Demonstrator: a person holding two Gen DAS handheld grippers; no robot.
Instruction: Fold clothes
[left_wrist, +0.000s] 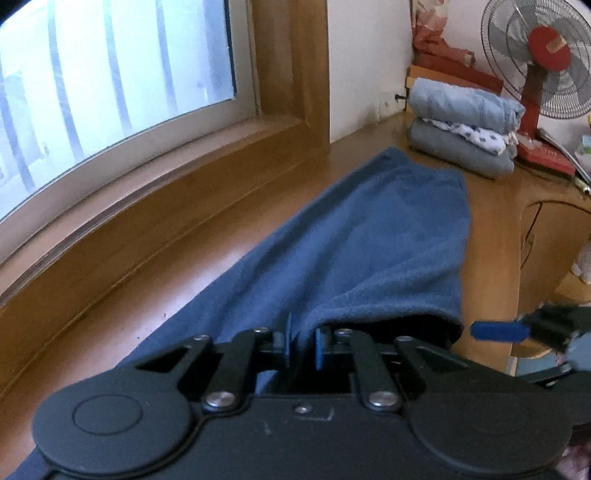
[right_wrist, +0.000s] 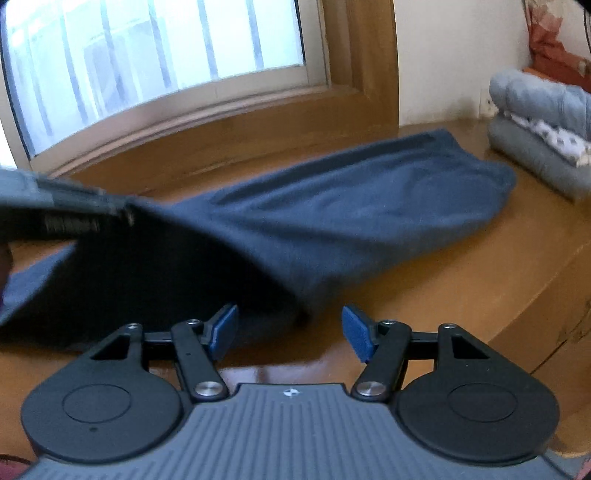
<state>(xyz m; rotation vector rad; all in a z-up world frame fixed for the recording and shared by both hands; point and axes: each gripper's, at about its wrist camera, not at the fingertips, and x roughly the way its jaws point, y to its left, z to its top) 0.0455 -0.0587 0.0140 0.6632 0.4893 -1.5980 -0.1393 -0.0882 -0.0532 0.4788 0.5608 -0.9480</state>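
Jaws of the left gripper (left_wrist: 302, 345) pinch a raised edge of the blue garment (left_wrist: 362, 236), stretched long across the wooden surface (left_wrist: 207, 266); the right gripper (right_wrist: 290, 332) gapes, holding nothing. Behind, 3 folded clothes (left_wrist: 465, 136) sit stacked, so this piece looks mid-fold.

Both wrist views sit low, facing the window (left_wrist: 110, 74), sharing the blue garment (left_wrist: 351, 240).
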